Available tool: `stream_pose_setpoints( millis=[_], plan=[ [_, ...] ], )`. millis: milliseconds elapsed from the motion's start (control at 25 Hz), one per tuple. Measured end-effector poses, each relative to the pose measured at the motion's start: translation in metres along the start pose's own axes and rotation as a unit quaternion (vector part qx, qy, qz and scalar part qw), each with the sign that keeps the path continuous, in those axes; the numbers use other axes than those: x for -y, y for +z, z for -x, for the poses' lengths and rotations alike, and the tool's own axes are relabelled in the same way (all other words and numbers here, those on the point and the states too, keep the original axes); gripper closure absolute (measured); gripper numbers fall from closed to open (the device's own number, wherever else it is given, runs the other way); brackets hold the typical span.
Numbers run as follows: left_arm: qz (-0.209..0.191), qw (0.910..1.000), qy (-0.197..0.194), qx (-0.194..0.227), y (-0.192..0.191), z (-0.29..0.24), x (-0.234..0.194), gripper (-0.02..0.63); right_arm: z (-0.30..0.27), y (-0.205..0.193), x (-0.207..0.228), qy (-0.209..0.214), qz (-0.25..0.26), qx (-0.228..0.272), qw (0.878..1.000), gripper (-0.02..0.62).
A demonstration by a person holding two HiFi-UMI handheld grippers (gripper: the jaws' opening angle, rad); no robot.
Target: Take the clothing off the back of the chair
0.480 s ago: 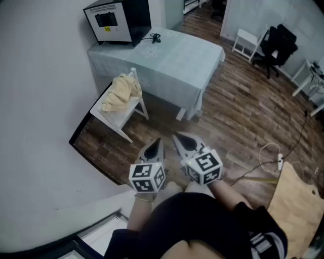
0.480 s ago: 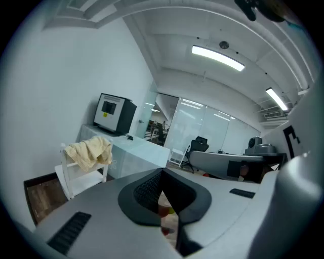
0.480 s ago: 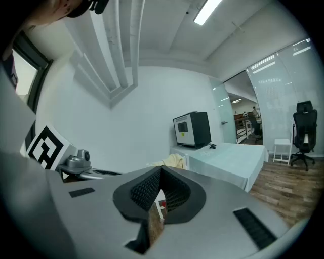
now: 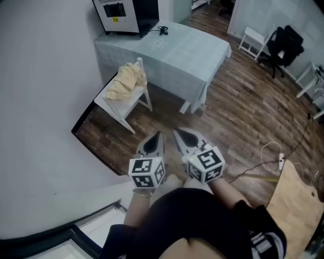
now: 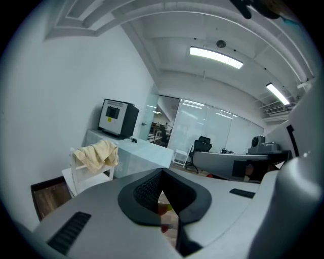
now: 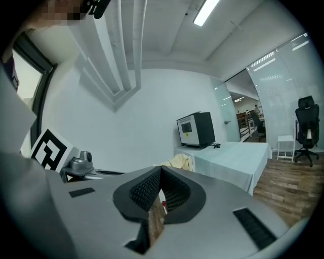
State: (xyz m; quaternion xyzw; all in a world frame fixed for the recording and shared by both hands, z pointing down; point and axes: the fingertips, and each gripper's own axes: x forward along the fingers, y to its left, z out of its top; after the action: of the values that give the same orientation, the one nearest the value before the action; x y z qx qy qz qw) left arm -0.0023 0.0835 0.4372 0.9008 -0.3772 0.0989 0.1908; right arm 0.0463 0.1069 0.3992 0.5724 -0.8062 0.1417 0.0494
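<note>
A pale yellow piece of clothing hangs over the back of a white chair beside the table; it also shows in the left gripper view as clothing and, partly hidden, in the right gripper view as clothing. My left gripper and right gripper are held side by side close to the body, well short of the chair. Both are shut with nothing between the jaws, as seen at the left gripper and the right gripper.
A table with a pale green cloth stands behind the chair, carrying a black and white box-like machine. A white wall runs along the left. Black office chairs, a white stool, a floor cable and a wooden board lie to the right.
The view has shifted slightly toward the chair and table, which sit a little higher in the head view. Both grippers keep their place and stay shut.
</note>
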Motion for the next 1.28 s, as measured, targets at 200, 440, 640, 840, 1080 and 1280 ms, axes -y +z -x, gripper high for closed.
stream_pose_setpoints(
  millis=[200, 440, 640, 840, 1080, 1280],
  plan=[
    [-0.003, 1.0, 0.001, 0.0, 0.001, 0.0, -0.002, 0.609, -0.001, 0.002, -0.006, 0.006, 0.003, -0.002, 1.0, 0.584],
    [0.001, 1.0, 0.007, 0.005, 0.0, 0.0, -0.011, 0.609, -0.007, 0.004, -0.015, 0.023, -0.011, 0.009, 1.0, 0.584],
    [0.006, 0.9999, 0.011, 0.005, 0.001, 0.0, -0.018, 0.609, -0.015, 0.005, -0.016, 0.026, -0.018, 0.004, 0.999, 0.584],
    [0.006, 0.9998, 0.019, 0.003, 0.003, -0.004, -0.024, 0.609, -0.023, 0.008, -0.017, 0.039, -0.025, -0.002, 0.999, 0.584],
    [0.008, 0.9997, 0.025, 0.0, 0.006, -0.015, -0.033, 0.609, -0.037, 0.007, -0.013, 0.051, -0.037, -0.008, 0.998, 0.584],
    [0.013, 0.9991, 0.04, 0.006, 0.013, -0.028, -0.048, 0.609, -0.056, 0.013, -0.004, 0.061, -0.034, -0.005, 0.998, 0.584]
  ],
)
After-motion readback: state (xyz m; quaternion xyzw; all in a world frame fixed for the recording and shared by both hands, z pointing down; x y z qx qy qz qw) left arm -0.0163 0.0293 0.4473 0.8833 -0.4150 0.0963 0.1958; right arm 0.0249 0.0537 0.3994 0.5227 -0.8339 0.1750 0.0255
